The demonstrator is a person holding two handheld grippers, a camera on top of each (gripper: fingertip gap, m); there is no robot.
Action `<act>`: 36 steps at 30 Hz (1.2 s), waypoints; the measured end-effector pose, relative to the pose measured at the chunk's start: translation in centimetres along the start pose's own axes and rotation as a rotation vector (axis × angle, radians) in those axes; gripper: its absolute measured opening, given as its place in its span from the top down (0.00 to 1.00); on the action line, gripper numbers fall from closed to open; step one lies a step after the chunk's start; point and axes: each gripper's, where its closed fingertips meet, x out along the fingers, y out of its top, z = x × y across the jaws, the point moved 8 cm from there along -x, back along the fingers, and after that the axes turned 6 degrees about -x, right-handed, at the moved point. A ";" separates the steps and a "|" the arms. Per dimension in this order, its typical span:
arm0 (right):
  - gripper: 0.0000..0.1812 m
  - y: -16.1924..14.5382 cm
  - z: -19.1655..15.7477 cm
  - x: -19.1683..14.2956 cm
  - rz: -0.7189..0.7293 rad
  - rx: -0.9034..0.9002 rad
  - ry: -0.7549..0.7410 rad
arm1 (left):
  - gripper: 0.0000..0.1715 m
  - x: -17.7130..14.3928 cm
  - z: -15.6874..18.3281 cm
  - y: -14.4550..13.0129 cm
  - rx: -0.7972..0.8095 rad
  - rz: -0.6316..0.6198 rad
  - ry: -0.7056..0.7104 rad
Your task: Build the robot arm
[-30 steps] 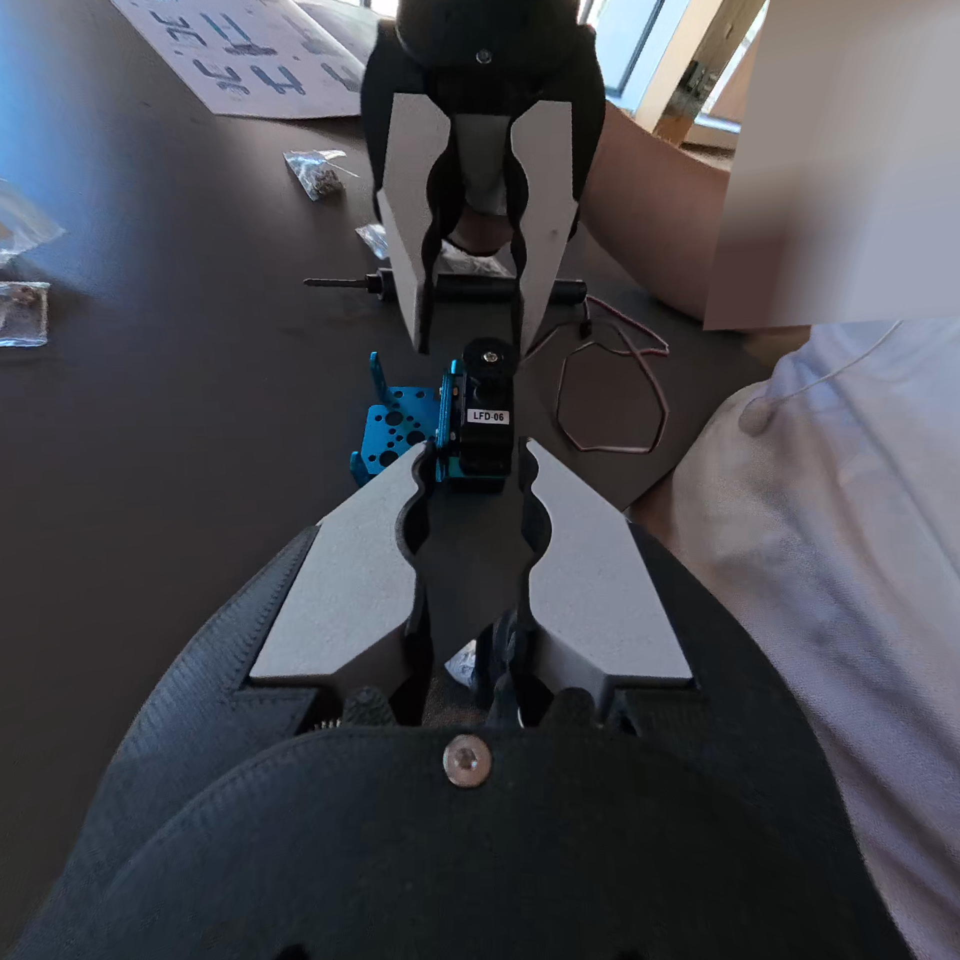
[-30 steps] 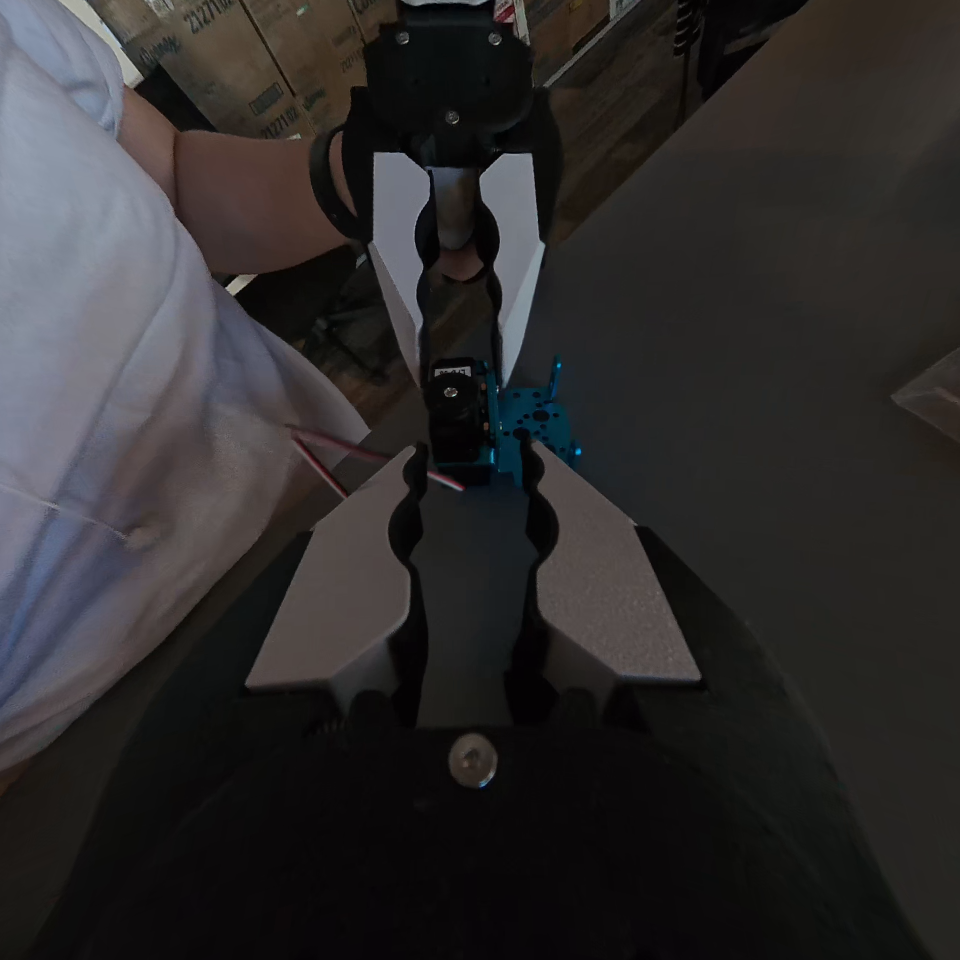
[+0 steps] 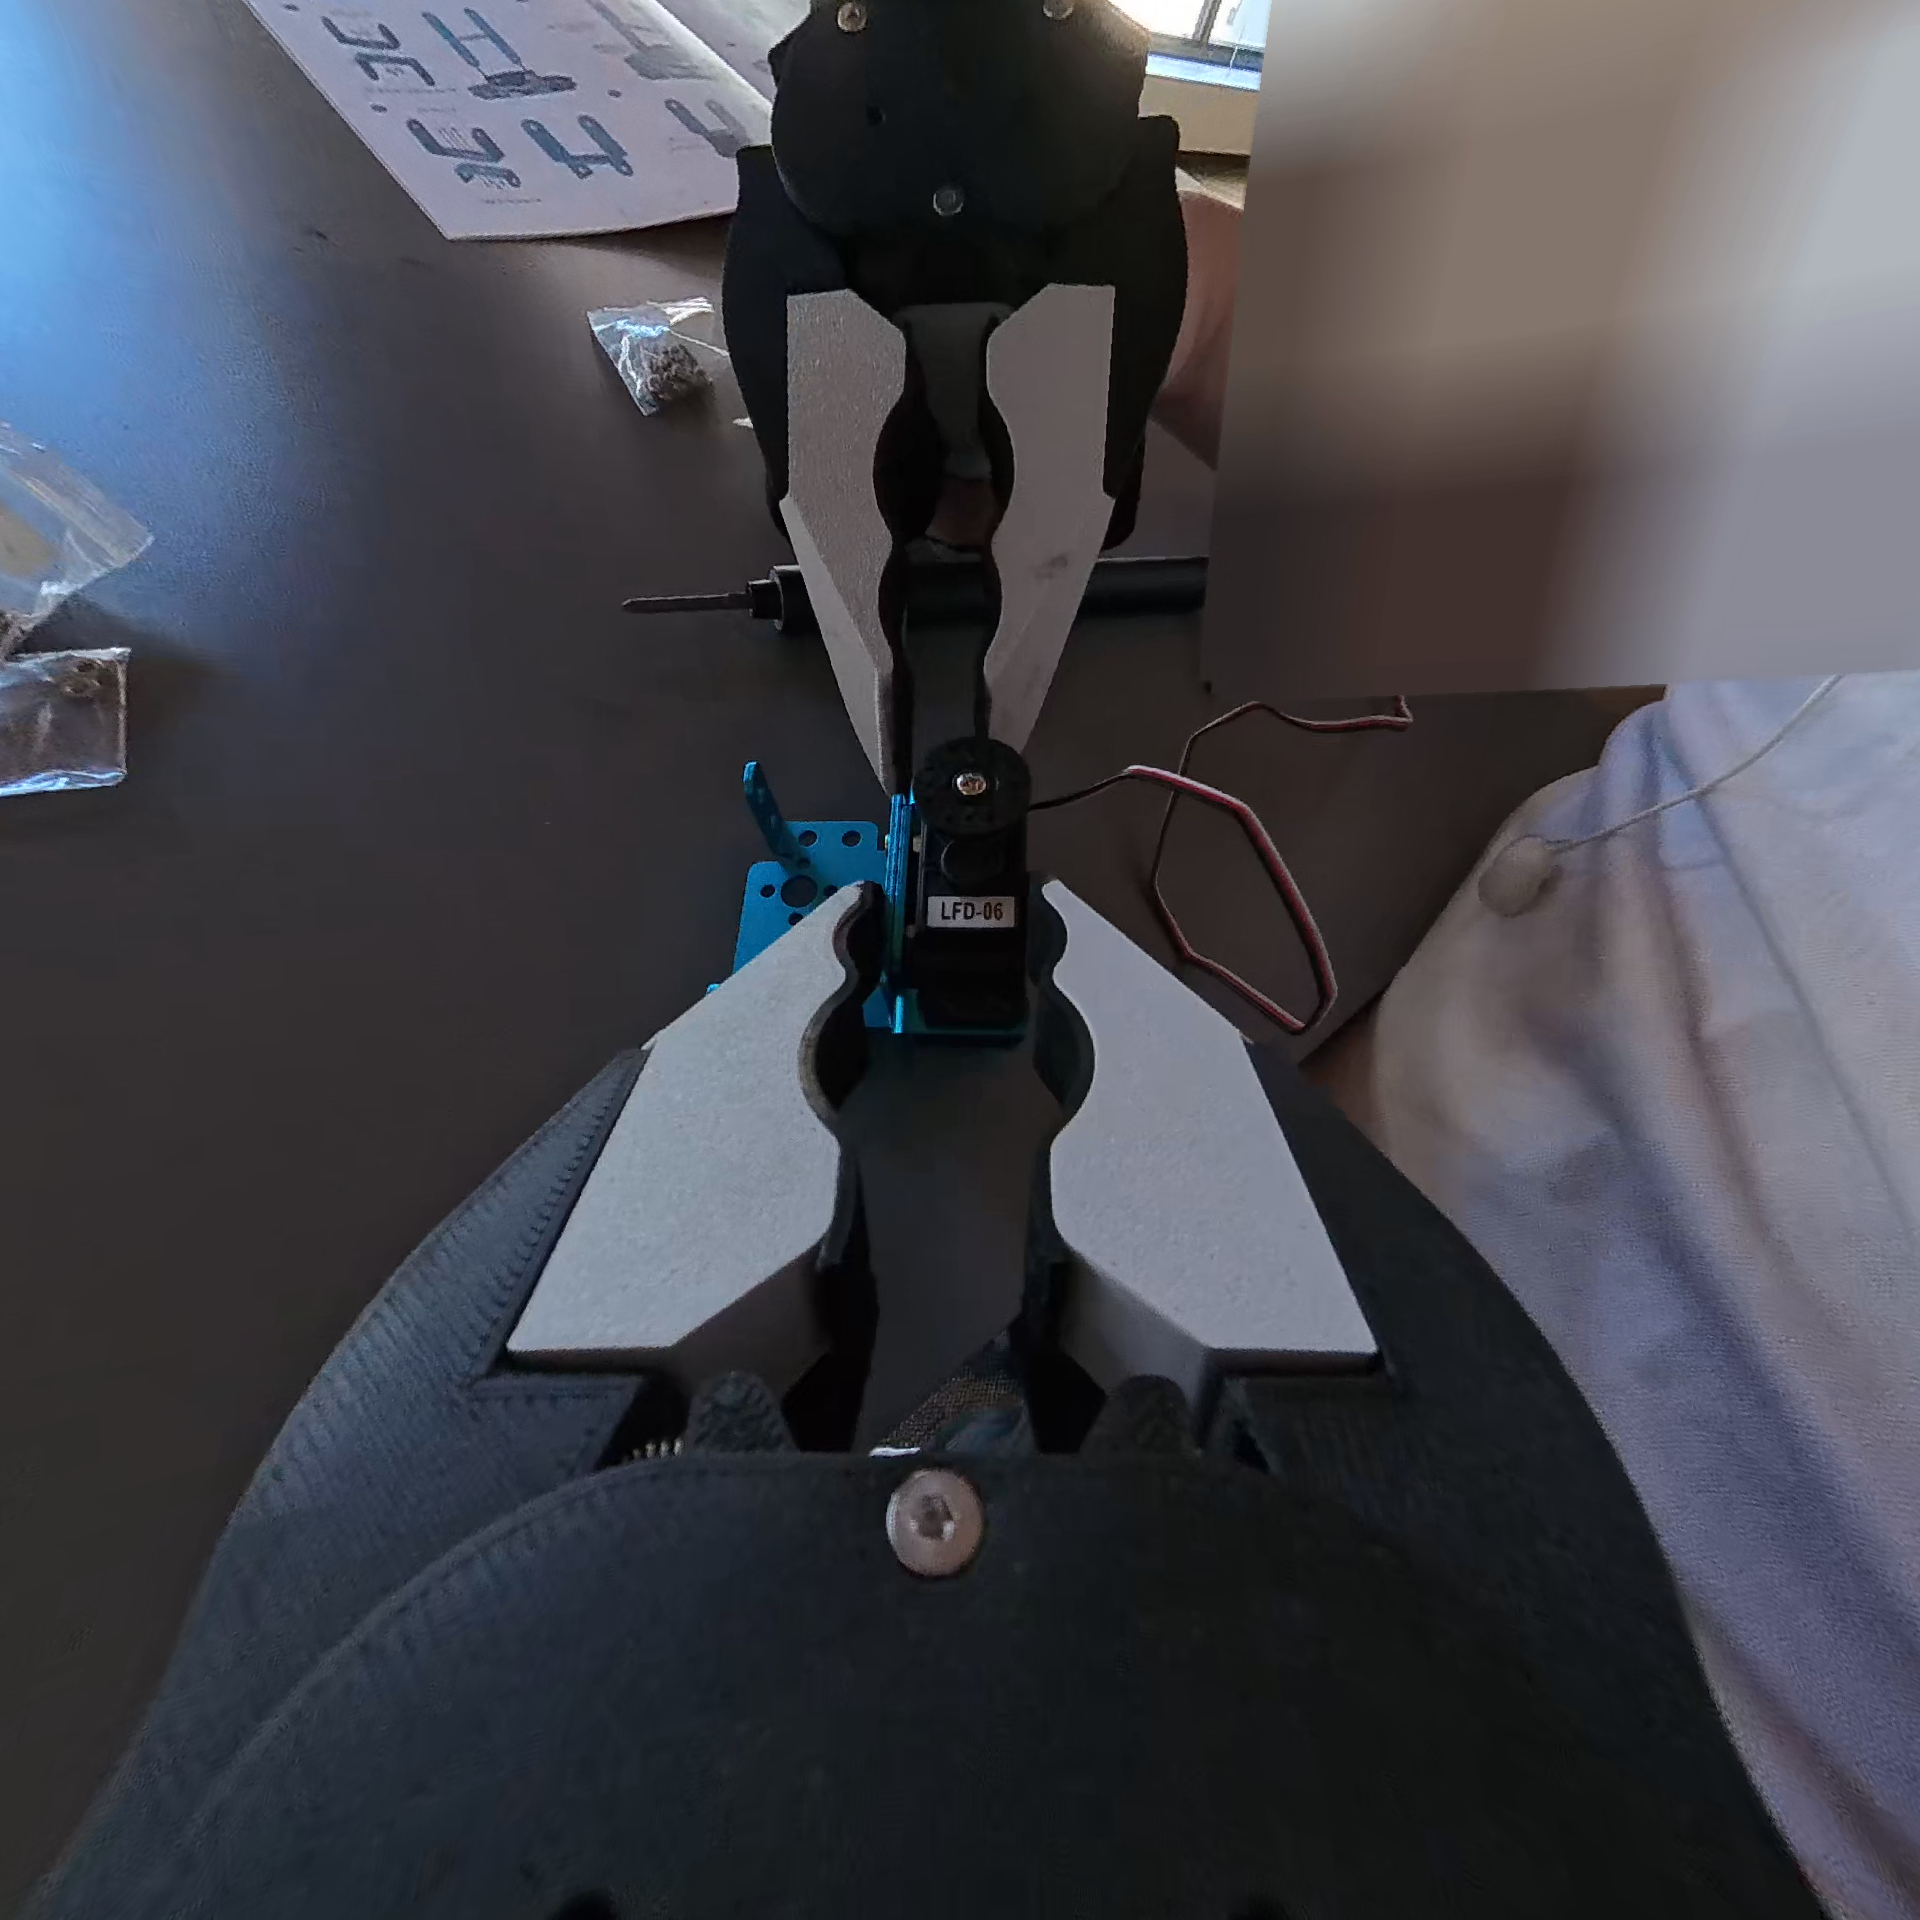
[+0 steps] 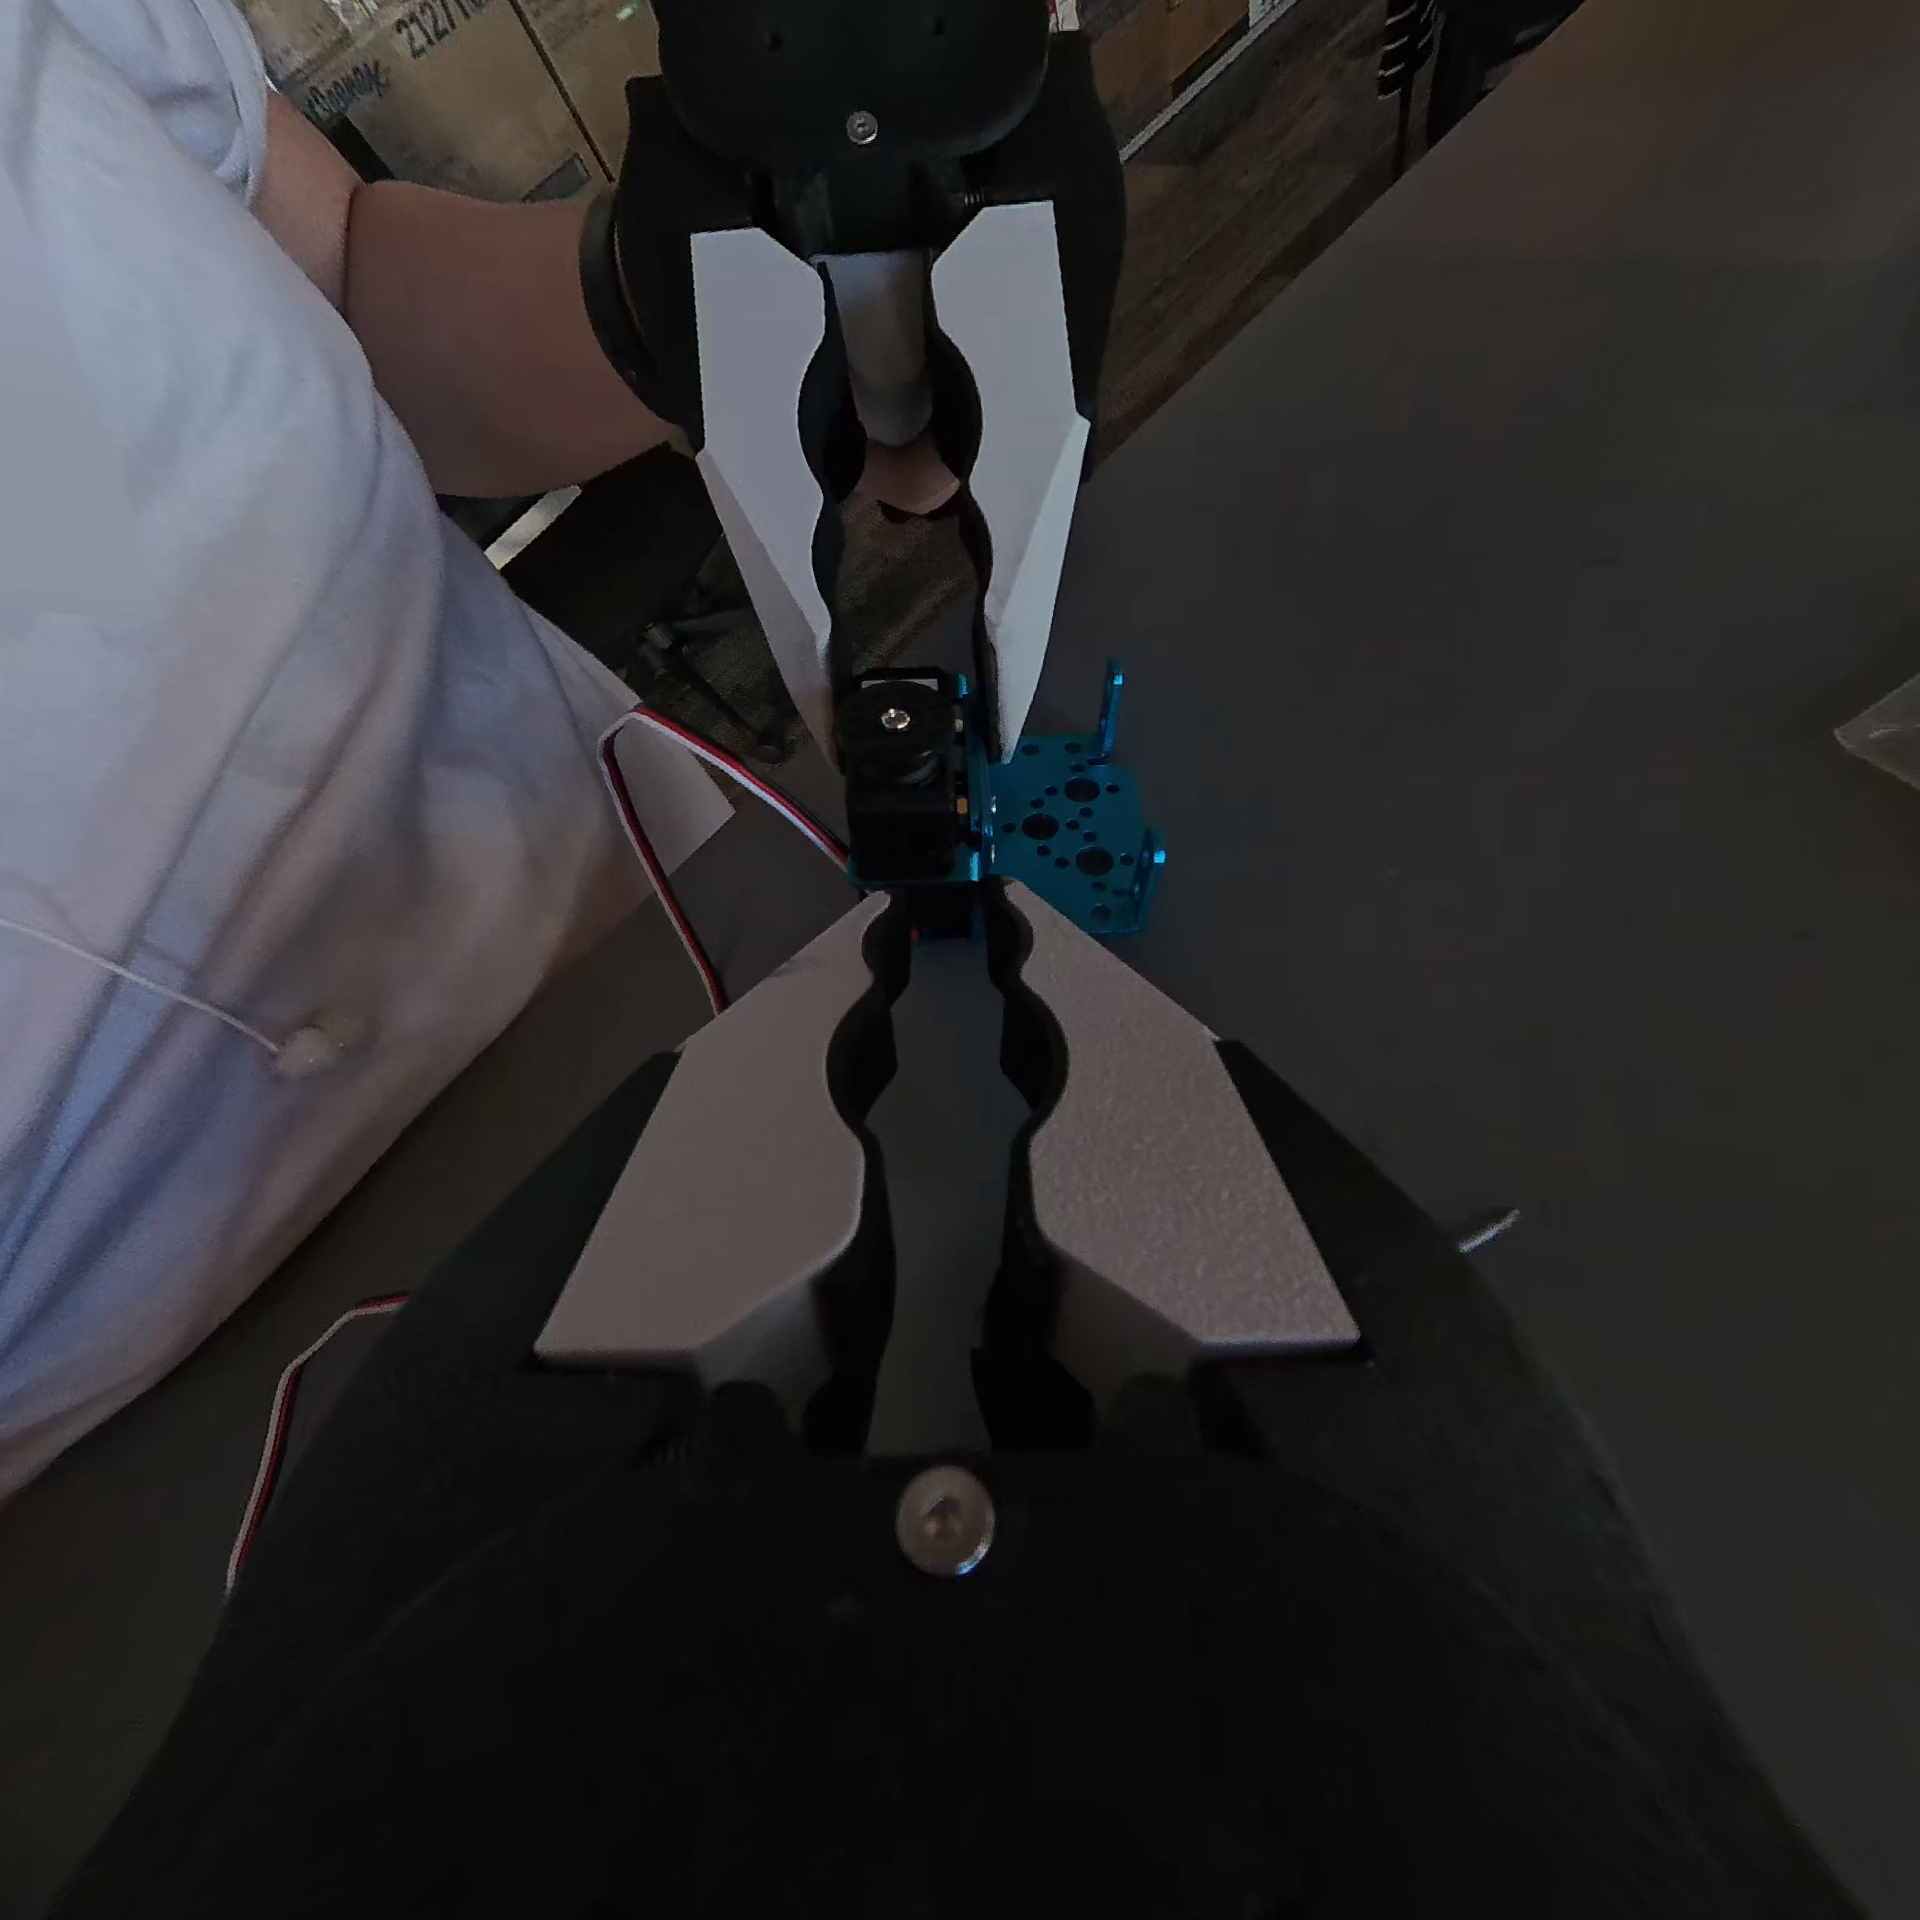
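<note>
Left hand-held gripper (image 3: pixel 951 940) and right hand-held gripper (image 4: pixel 940 909) face each other tip to tip, each with fingers drawn near together, a narrow gap between

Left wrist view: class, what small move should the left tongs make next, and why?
Probably squeeze the left tongs gently onto the black motor: it sits between their tips in its blue bracket, and contact is unclear. The right tongs stand at its far end.

On the dark table (image 3: pixel 364 935) lie a printed instruction sheet (image 3: pixel 540 114) far left, a small bag of screws (image 3: pixel 655 353) nearer, a screwdriver (image 3: pixel 727 603), and clear bags (image 3: pixel 62 717) at the left edge
</note>
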 end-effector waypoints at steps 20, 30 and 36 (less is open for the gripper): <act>0.69 0.6 -3.7 -2.6 0.034 0.560 -0.408 | 0.79 -0.6 -0.2 0.2 0.013 0.005 -0.014; 0.72 2.1 -6.6 1.2 0.230 0.882 -0.546 | 0.83 0.3 -0.5 0.0 0.031 -0.064 -0.053; 1.00 1.0 -7.8 0.8 0.092 0.834 -0.688 | 0.83 0.2 -0.9 0.2 0.040 -0.091 -0.053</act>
